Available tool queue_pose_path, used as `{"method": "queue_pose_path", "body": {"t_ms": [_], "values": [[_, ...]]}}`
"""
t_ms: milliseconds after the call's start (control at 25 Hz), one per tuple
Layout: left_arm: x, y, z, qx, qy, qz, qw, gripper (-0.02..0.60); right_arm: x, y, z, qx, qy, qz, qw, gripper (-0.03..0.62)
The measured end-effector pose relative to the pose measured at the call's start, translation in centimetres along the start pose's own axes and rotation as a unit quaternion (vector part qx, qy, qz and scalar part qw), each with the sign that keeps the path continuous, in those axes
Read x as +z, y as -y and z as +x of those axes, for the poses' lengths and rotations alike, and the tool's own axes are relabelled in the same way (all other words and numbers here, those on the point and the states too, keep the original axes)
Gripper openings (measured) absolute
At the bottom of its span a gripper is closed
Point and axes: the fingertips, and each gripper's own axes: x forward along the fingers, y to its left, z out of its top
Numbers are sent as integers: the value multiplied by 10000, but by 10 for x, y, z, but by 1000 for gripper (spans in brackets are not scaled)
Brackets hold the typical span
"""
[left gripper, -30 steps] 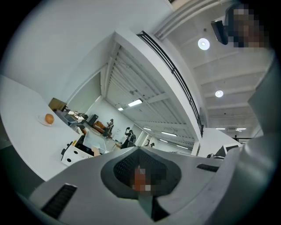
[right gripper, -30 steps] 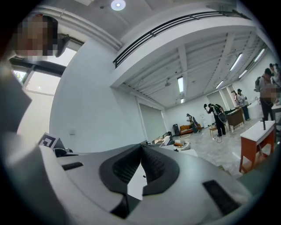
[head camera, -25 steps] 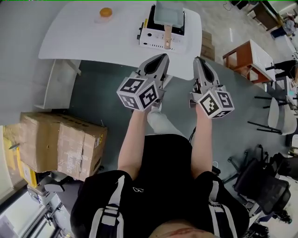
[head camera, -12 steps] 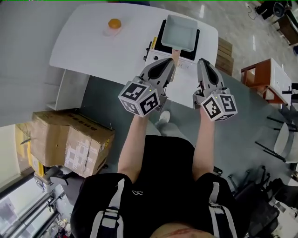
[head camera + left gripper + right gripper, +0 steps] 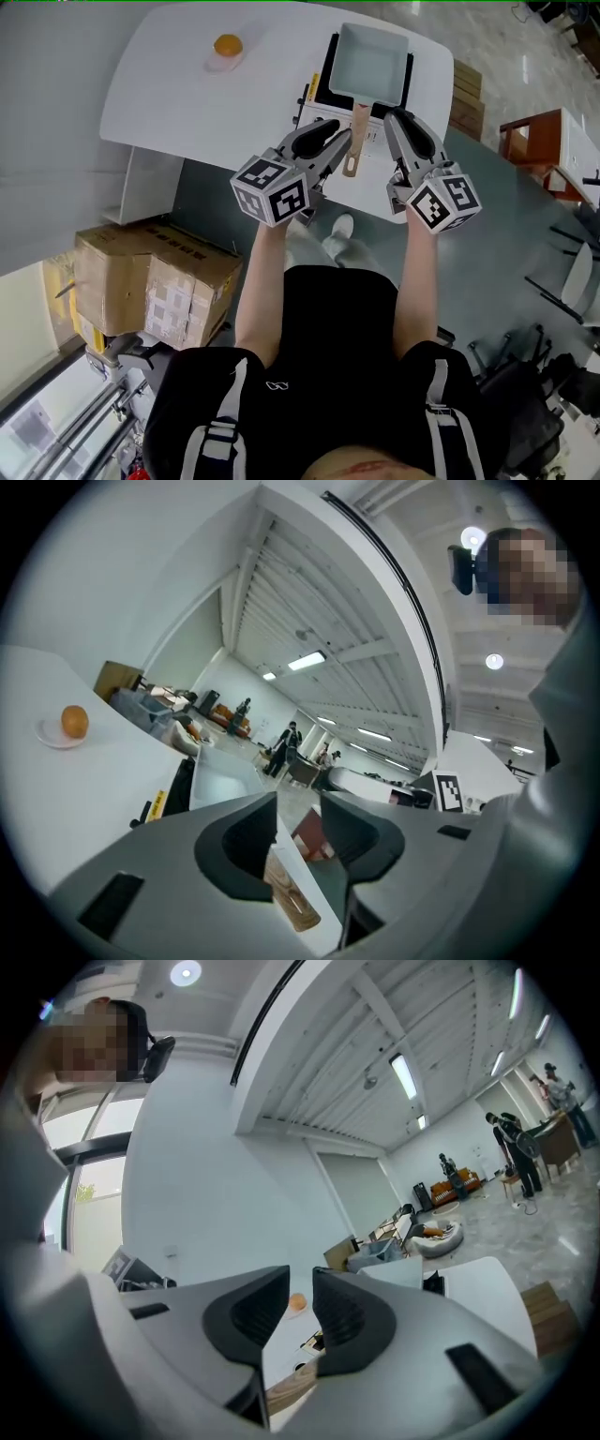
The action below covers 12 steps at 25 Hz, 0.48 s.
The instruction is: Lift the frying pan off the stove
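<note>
A pale rectangular frying pan (image 5: 370,58) sits on a white portable stove (image 5: 319,94) on the white table (image 5: 187,94). Its wooden handle (image 5: 357,141) points toward me. My left gripper (image 5: 333,136) hangs just left of the handle and its jaws are opening. In the left gripper view (image 5: 298,803) the handle (image 5: 291,907) shows low through the gap, untouched by the pads. My right gripper (image 5: 394,120) is just right of the handle, jaws also opening with nothing pressed between them (image 5: 300,1283). The handle's end (image 5: 291,1387) shows below them.
An orange on a small plate (image 5: 227,47) lies at the table's far left. Cardboard boxes (image 5: 141,291) stand on the floor to my left, beside a white side unit (image 5: 141,183). A wooden table (image 5: 553,141) and office chairs (image 5: 562,403) are to the right.
Both grippers have come forward from over the floor to either side of the pan handle. Both sets of jaws, shut before, now stand apart.
</note>
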Motion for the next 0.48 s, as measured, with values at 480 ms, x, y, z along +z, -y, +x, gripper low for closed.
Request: {"method": "queue_pose_path", "body": {"t_ms": [480], "values": [[-77, -12, 12, -638, -1512, -609, 9846, 258, -68, 7, 13, 536, -1116, 880, 9884, 245]]}}
